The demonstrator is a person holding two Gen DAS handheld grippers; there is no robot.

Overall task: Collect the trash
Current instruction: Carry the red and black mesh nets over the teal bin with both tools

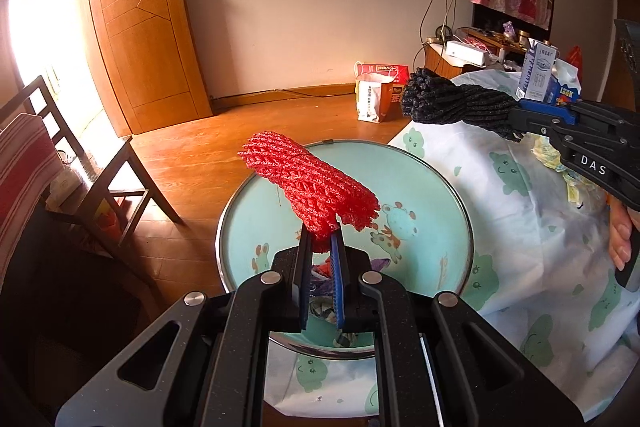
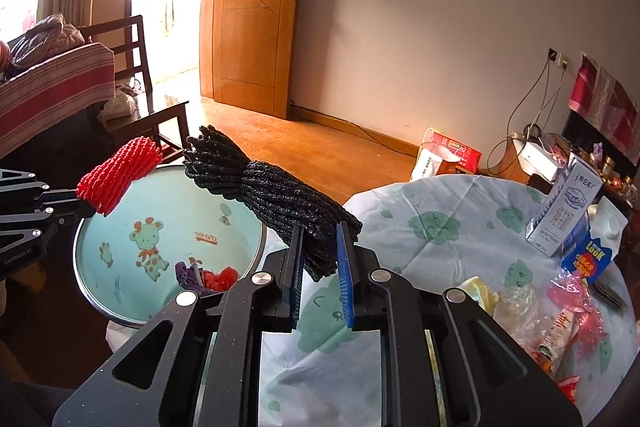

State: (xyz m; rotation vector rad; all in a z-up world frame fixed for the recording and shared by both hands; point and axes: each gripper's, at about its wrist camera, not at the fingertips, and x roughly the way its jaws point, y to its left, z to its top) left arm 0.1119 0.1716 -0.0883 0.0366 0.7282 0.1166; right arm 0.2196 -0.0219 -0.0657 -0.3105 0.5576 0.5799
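Observation:
My left gripper [image 1: 321, 241] is shut on a red foam net sleeve [image 1: 312, 185] and holds it above the light green bin [image 1: 432, 179] with cartoon animals. The sleeve also shows in the right wrist view [image 2: 118, 175], over the bin [image 2: 120, 227]. My right gripper [image 2: 320, 233] is shut on a black foam net sleeve [image 2: 276, 197], held above the table edge beside the bin. It also shows in the left wrist view [image 1: 452, 99]. Some trash [image 2: 208, 277] lies at the bin's bottom.
The table [image 2: 440, 227] has a white cloth with green prints. On it stand milk cartons [image 2: 566, 211] and lie plastic wrappers [image 2: 560, 315]. A wooden chair [image 1: 92, 179] stands left of the bin. A paper bag [image 1: 374, 95] sits on the floor by the wall.

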